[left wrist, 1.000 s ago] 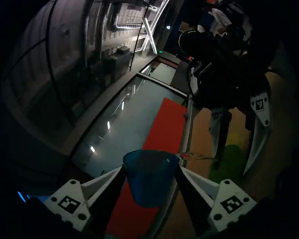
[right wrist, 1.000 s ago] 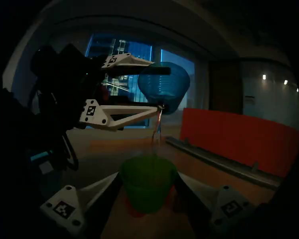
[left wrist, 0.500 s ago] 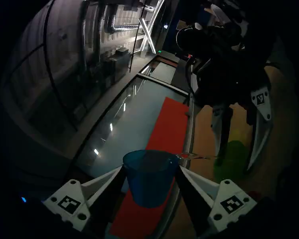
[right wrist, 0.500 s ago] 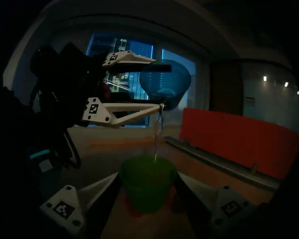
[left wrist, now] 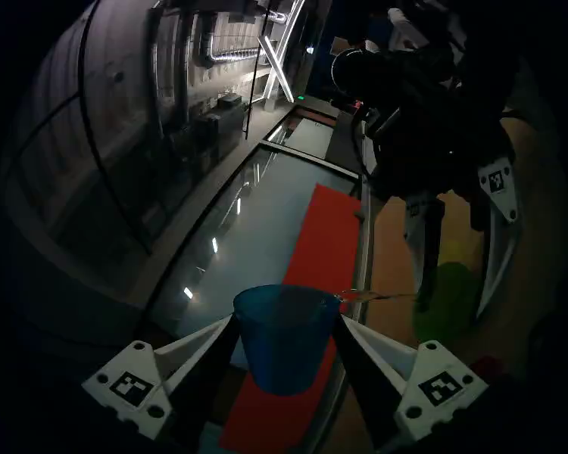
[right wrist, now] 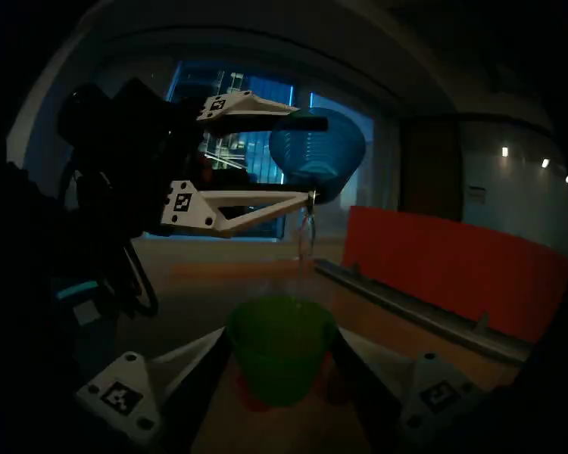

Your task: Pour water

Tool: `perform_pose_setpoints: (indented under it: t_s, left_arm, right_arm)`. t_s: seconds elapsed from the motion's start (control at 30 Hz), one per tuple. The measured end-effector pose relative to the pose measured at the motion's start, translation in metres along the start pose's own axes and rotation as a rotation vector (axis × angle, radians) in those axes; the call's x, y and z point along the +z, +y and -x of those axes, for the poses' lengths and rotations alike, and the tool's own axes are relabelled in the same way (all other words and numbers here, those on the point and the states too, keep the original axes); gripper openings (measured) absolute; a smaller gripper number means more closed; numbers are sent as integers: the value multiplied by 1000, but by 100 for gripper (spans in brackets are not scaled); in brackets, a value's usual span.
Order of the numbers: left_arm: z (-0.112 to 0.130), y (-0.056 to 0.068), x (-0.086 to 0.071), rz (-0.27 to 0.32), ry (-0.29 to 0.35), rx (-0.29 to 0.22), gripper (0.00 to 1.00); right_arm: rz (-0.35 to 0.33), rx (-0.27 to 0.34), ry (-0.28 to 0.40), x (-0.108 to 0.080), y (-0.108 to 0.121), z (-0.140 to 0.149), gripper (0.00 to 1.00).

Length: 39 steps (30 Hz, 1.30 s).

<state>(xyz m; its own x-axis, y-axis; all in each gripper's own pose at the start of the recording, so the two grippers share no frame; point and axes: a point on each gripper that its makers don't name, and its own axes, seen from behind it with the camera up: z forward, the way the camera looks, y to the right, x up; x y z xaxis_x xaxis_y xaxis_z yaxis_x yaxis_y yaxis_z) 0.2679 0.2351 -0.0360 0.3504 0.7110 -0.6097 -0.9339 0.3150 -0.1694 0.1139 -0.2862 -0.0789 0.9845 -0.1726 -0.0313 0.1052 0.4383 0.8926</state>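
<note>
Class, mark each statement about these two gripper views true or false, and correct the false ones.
1. The left gripper grips a blue cup. True.
2. The green cup lies on its side. False: it stands upright between the fingers of the right gripper.
3. A thin stream of water falls from the blue cup toward the green cup. True.
4. The blue cup is held below the green cup. False: it is tipped above it.
5. The long panel behind the green cup is yellow. False: it is red.

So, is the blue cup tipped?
Tipped: blue cup sideways in the left gripper, water streaming off its rim toward the green cup.
</note>
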Motion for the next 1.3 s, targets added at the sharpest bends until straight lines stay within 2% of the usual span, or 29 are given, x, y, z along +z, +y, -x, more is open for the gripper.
perform_pose_setpoints:
  t_s: [1.3]
  left_arm:
    - [-14, -14, -3, -17, 42, 108, 85]
  right_arm:
    - [8, 6, 14, 1, 2, -5, 95]
